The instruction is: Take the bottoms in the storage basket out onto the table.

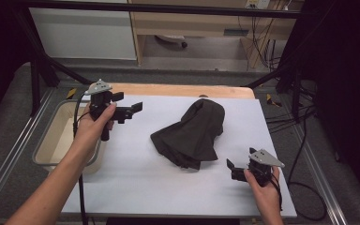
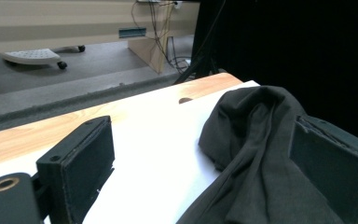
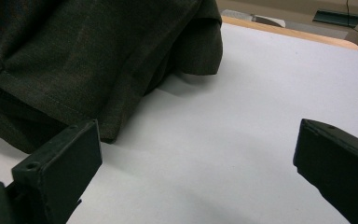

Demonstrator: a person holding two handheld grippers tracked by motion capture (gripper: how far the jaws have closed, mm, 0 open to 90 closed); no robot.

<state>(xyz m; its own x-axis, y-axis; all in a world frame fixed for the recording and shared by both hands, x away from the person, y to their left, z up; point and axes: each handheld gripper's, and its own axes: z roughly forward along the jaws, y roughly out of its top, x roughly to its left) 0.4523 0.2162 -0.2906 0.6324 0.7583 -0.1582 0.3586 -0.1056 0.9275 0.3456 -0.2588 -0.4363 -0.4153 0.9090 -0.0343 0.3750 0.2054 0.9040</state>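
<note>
A crumpled dark garment (image 1: 192,132) lies in a heap in the middle of the white sheet (image 1: 136,178). My left gripper (image 1: 128,106) is held above the sheet's far left part, jaws wide apart and empty, pointing right toward the garment (image 2: 261,158). My right gripper (image 1: 233,169) hovers near the sheet's front right, open and empty, a short way from the garment's hemmed edge (image 3: 74,70). The jaws touch nothing.
A beige tub (image 1: 58,136) stands off the sheet's left edge, under my left forearm. The wooden tabletop (image 1: 178,90) shows beyond the sheet. Black frame bars and cables run along the right side, with a cabinet and floor behind.
</note>
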